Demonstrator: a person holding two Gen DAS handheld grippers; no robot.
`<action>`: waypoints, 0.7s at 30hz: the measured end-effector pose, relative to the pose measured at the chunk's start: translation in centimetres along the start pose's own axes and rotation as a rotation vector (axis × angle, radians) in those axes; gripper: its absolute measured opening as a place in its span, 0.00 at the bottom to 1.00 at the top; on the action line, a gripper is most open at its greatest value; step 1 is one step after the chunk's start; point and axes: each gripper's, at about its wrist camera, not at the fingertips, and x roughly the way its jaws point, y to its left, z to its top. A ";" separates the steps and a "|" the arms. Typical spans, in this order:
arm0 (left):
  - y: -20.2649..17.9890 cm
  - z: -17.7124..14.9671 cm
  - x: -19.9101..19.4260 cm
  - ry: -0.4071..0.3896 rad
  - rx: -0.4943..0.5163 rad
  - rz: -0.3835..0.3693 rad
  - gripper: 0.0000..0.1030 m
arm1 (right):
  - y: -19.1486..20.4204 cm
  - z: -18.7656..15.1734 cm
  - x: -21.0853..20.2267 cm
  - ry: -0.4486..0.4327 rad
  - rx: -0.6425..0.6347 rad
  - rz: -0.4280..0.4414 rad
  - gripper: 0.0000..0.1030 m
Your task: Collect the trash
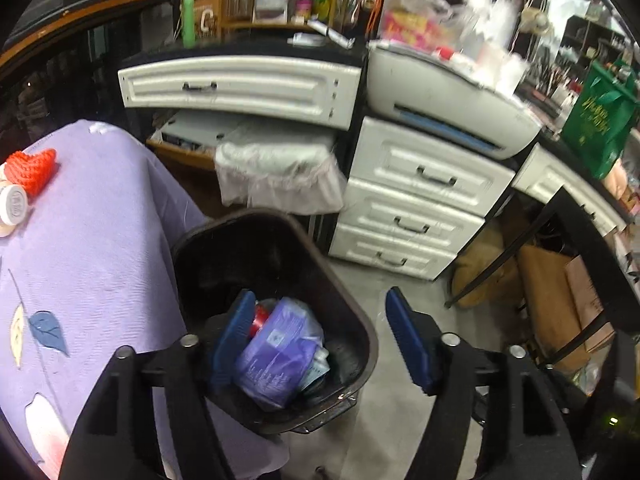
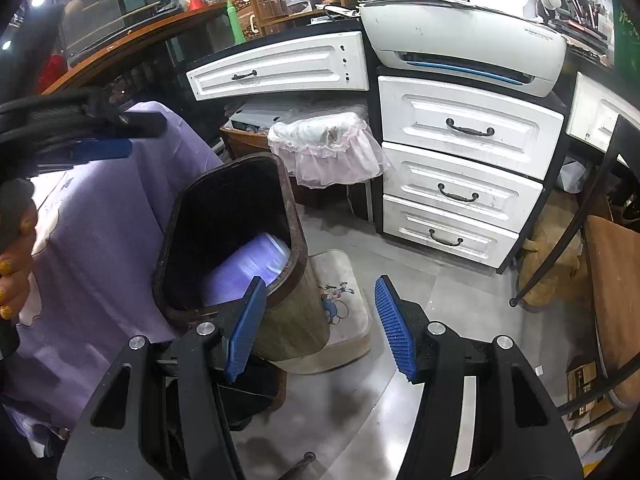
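Note:
A dark brown trash bin (image 1: 352, 312) stands on the floor beside a table with a purple cloth (image 1: 92, 264). Inside it lie a purple plastic package (image 1: 276, 356) and something red (image 1: 262, 316). My left gripper (image 1: 320, 340) is open and empty, just above the bin's mouth. In the right wrist view the bin (image 2: 296, 240) shows the purple package (image 2: 248, 268) inside. My right gripper (image 2: 320, 324) is open and empty, beside the bin's right rim. The left gripper (image 2: 100, 148) shows at the upper left of the right wrist view.
On the purple cloth lie a red knitted piece (image 1: 34, 172) and a white round lid (image 1: 14, 208). White drawers (image 2: 460, 168) with a printer (image 2: 460, 40) stand behind. A cartoon-print stool (image 2: 344, 308) sits beside the bin. A chair (image 2: 612, 280) is at the right.

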 end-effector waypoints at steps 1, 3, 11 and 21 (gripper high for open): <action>0.0 -0.1 -0.6 -0.012 0.001 -0.004 0.70 | 0.2 0.1 -0.1 -0.002 0.001 0.004 0.56; 0.2 -0.3 -1.8 -0.034 0.004 -0.006 0.74 | 0.4 0.3 -0.4 -0.009 0.004 0.014 0.61; 1.7 -2.1 -6.1 -0.122 -0.017 -0.024 0.88 | 2.5 1.2 -1.9 -0.058 -0.023 0.067 0.70; 6.5 -4.1 -11.0 -0.183 -0.024 0.068 0.94 | 8.2 3.1 -4.5 -0.118 -0.168 0.169 0.74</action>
